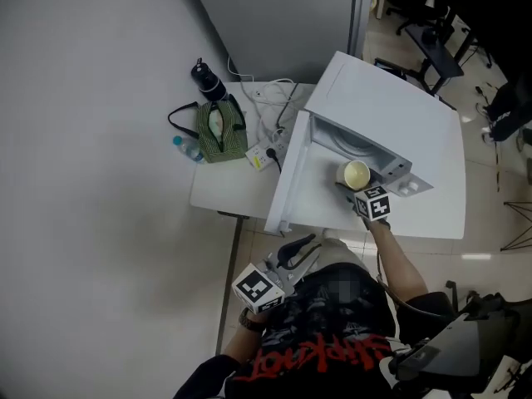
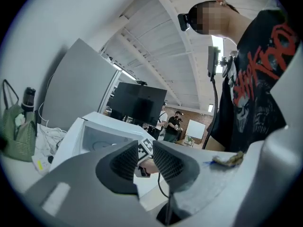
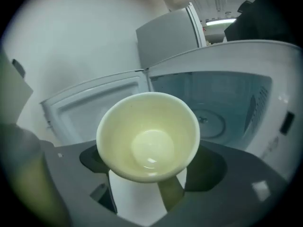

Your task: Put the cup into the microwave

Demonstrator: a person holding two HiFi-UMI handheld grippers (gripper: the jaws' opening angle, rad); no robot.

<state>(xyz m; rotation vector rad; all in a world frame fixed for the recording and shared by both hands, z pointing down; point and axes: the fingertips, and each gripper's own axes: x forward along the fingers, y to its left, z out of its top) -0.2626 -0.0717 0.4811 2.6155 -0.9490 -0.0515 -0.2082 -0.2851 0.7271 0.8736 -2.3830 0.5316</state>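
Right claw (image 1: 359, 188): closed on the cup (image 1: 356, 174), with 1 jaw pressed to each side of its lower wall, so the rim is left free.
Cup place: held in the claw at the mouth of the microwave (image 1: 391, 115), not yet set down; the turntable (image 3: 214, 121) is seen just beyond the claw.
Door (image 1: 287, 181): open to the claw's left, so entry is unobstructed.
Left claw (image 1: 301, 252): jaws narrowly apart, nothing held; kept by the torso, well behind the right claw, apparently out of the way.
Next, as judged: the cup is to be lowered onto the turntable.

Probably an office, black desk chair (image 1: 437, 55), large dark screen (image 2: 138, 103), whiteboard (image 2: 196, 128)
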